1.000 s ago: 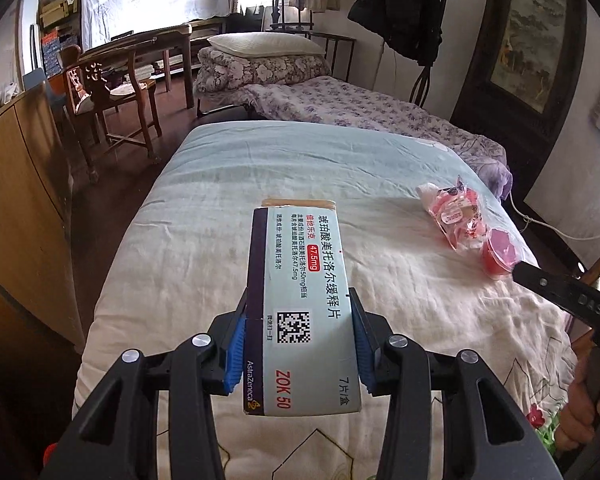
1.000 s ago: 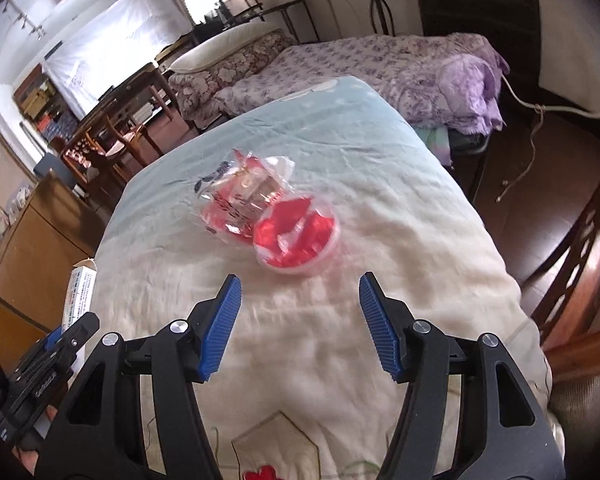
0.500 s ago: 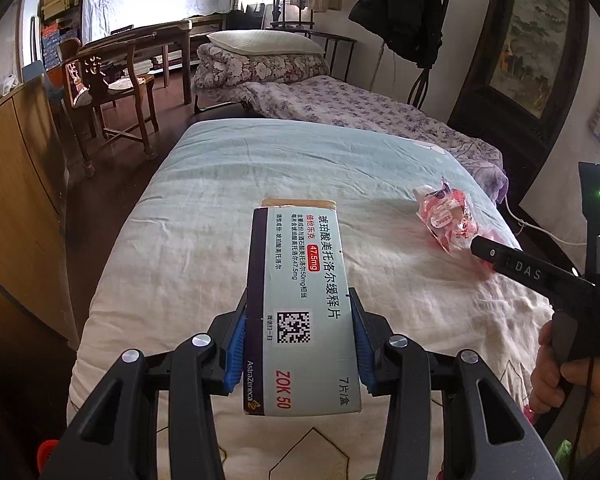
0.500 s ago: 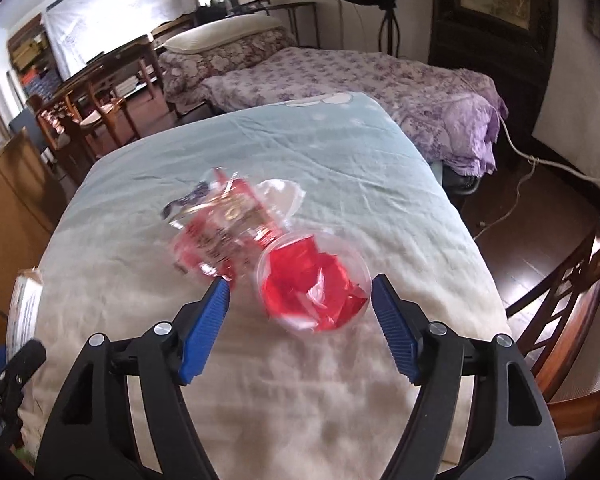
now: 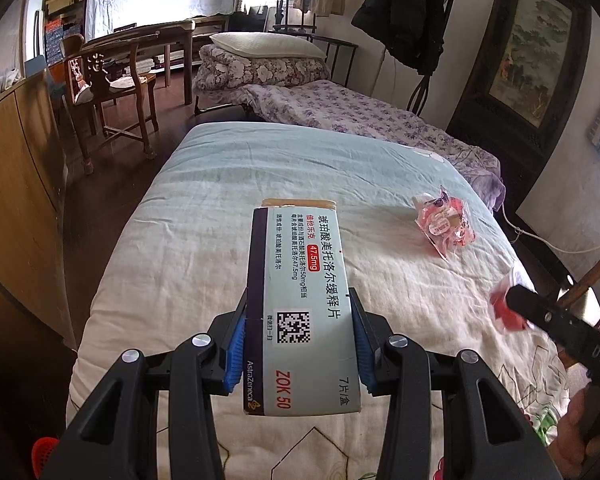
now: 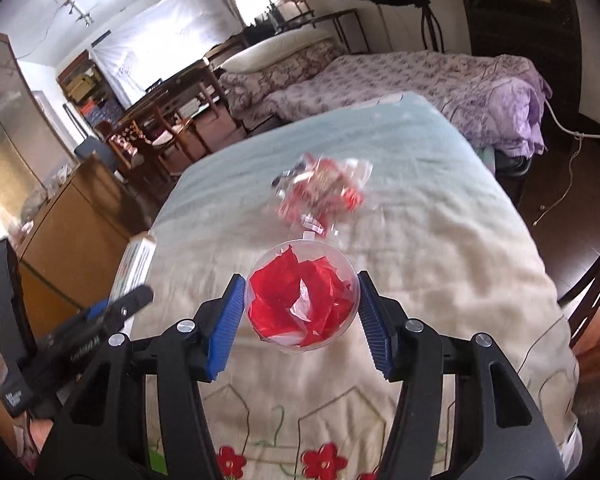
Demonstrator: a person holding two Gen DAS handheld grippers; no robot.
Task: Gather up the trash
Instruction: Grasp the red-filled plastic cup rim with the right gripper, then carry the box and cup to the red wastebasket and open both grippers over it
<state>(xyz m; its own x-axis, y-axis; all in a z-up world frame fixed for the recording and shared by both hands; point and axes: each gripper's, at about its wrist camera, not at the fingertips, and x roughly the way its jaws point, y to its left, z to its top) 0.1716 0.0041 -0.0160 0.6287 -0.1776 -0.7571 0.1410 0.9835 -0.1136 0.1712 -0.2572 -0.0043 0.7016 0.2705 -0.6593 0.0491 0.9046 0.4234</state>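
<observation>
Right hand-held gripper [image 6: 300, 316] risen, closing round clear cup [image 6: 301, 295].

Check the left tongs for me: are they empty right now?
No. The left tongs are clamped on a medicine box, with both blue pads pressed against its sides.

Our left gripper [image 5: 298, 346] points down-forward, its blue pads [image 5: 234, 354] clamped on the medicine box [image 5: 300, 304]. Our right gripper [image 6: 300, 316] tilts downward, jaws closing, pads flanking the clear cup [image 6: 302, 300] of red scraps.
</observation>
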